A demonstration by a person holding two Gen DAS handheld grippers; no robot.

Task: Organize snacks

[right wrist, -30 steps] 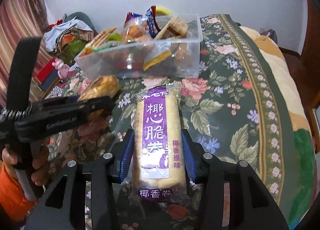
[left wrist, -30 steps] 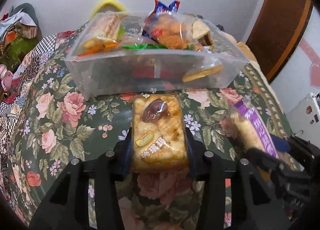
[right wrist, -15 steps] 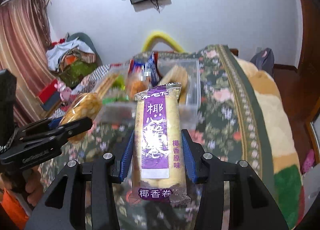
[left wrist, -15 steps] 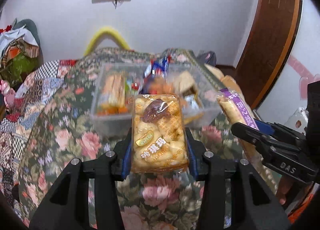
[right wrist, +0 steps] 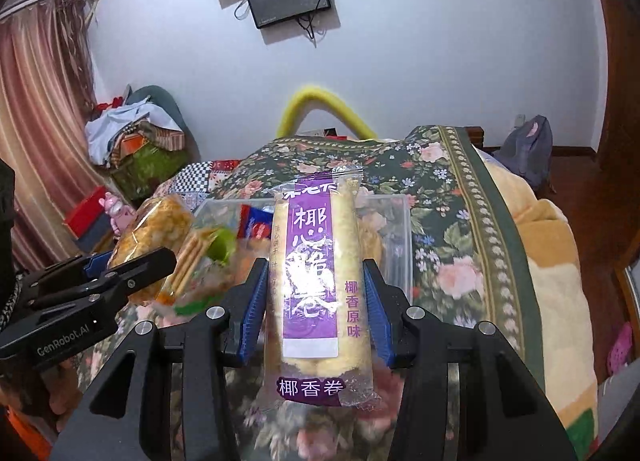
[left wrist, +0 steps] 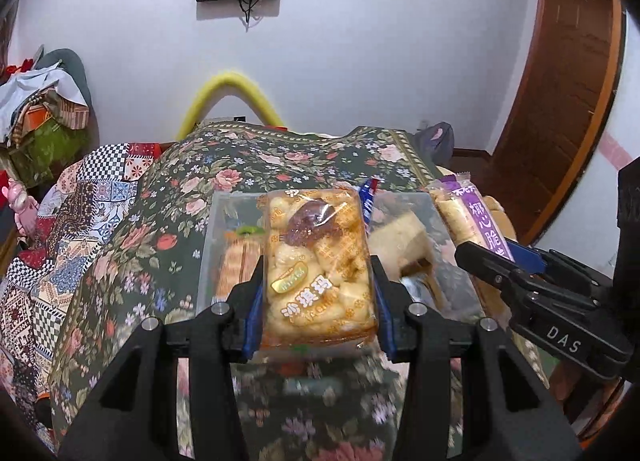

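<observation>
While the left gripper (left wrist: 318, 293) pinches a golden sachima pack (left wrist: 318, 261), the right gripper (right wrist: 314, 301) clamps a purple coconut roll pack (right wrist: 316, 285). Both packs hang in the air over the clear snack bin (right wrist: 402, 253) on the floral bedspread (right wrist: 452, 197), so neither's inside it.

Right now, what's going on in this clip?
A person is sorting snacks with two handheld grippers. The left gripper is shut on a clear pack of golden puffed snacks; the right gripper is shut on a purple-labelled wafer roll pack. Both packs are held in the air in front of a clear plastic bin that already holds several snacks and sits on the floral bedspread. Neither pack is in the bin yet.
</observation>
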